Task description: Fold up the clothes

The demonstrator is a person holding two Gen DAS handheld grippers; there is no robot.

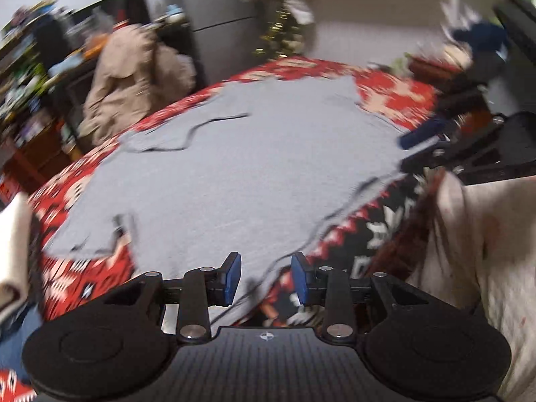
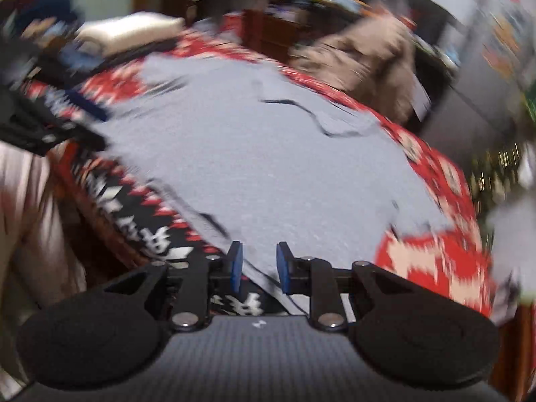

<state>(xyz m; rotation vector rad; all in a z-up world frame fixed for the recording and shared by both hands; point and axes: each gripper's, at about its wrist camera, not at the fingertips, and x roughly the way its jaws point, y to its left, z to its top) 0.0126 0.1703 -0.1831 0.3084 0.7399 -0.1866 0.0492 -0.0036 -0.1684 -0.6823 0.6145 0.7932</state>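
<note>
Left wrist cam: my left gripper point(image 1: 265, 279) has its blue pads apart, w/ the near hem of the grey t-shirt point(image 1: 241, 167) running between them but not pinched. Shirt lies spread flat on the red/white/black patterned blanket point(image 1: 395, 97), collar toward the far left, one short sleeve sticking out at near left. My right gripper point(image 1: 418, 140) shows at the right edge of the shirt; can't tell its state from here, too blurred.

Right wrist cam: right gripper point(image 2: 258, 268) pads also apart, shirt edge point(image 2: 268, 167) lying in the gap, nothing clamped. Blanket point(image 2: 432, 261) shows on both sides of the cloth. Left gripper point(image 2: 67, 124) visible at far left, by the shirt's other side. Tan coat point(image 2: 361, 53) hangs beyond the blanket, well apart from the shirt. Both views motion-blurred.
</note>
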